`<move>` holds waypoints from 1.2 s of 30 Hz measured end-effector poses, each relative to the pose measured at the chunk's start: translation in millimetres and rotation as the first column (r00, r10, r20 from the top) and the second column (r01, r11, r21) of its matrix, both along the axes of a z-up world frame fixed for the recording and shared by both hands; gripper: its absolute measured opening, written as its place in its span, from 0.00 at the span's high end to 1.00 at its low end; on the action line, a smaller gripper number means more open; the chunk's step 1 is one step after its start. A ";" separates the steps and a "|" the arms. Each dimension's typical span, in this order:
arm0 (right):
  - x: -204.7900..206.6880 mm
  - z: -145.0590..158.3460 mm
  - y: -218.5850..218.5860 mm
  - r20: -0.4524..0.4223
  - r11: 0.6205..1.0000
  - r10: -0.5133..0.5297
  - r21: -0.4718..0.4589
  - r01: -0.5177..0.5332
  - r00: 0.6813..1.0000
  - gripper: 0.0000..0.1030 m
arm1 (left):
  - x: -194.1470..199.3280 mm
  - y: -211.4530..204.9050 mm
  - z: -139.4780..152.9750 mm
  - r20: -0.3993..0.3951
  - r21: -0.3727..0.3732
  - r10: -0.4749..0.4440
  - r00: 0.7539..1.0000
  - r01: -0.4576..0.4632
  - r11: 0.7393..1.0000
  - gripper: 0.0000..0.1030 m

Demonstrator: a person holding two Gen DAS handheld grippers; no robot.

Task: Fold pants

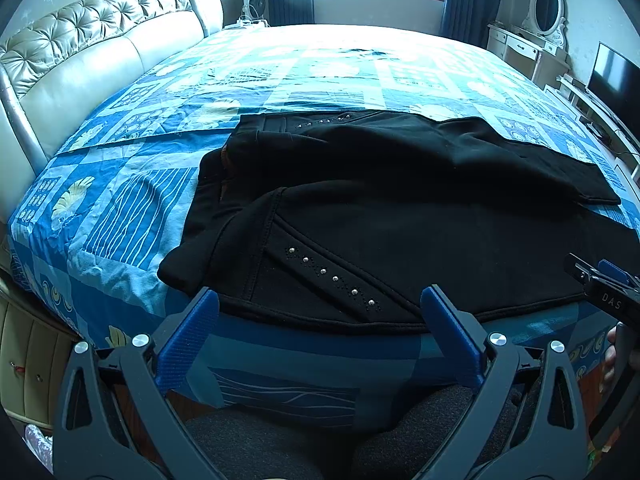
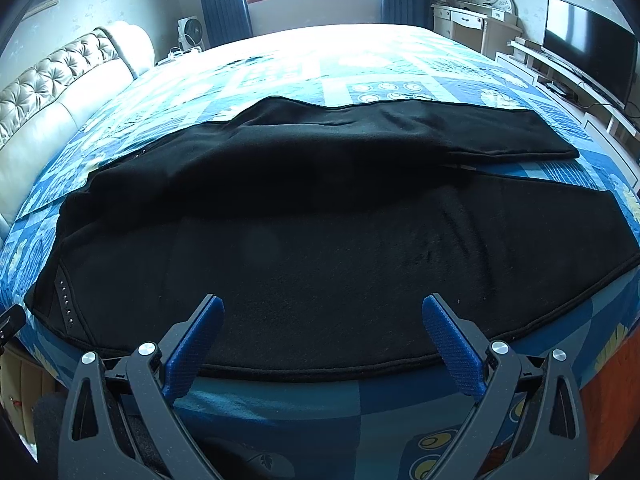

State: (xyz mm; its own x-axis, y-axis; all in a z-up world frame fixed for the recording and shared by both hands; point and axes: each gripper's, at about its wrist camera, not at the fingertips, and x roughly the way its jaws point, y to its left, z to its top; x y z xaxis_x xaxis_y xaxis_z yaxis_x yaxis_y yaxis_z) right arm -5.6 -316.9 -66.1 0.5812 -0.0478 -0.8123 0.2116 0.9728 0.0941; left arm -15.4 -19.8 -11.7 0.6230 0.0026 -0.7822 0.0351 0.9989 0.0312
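Both claws are held wide apart with nothing in them, just off the near edge of the bed [image 1: 120,216]: the left claw [image 1: 320,300] by the waist end, the right claw [image 2: 320,308] by the near leg. The black pants [image 2: 320,248] are spread along that near edge. No fold looks done yet, so all the folding seems left. The pants lie long from left to right, with the waist at the left and the legs pointing right. The far leg [image 2: 460,128] is angled away.
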 end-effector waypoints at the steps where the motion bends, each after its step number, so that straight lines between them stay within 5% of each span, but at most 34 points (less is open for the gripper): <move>1: 0.2 0.0 0.3 -0.001 1.000 0.001 0.000 -0.001 1.000 0.04 | -0.2 -0.4 0.0 0.000 0.000 -0.001 1.000 0.001 1.000 0.02; 36: 1.6 -2.1 6.4 -0.008 0.998 0.045 0.034 -0.045 0.999 0.04 | -0.8 -1.3 1.5 -0.002 -0.005 -0.019 1.000 0.019 1.000 0.02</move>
State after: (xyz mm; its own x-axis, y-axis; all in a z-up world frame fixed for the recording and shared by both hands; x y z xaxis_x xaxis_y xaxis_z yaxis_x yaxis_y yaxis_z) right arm -4.0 -310.5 -68.1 0.5747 0.0060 -0.8183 0.1685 0.9777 0.1255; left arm -16.2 -21.1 -10.2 0.6214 -0.0136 -0.7834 0.0546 0.9982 0.0259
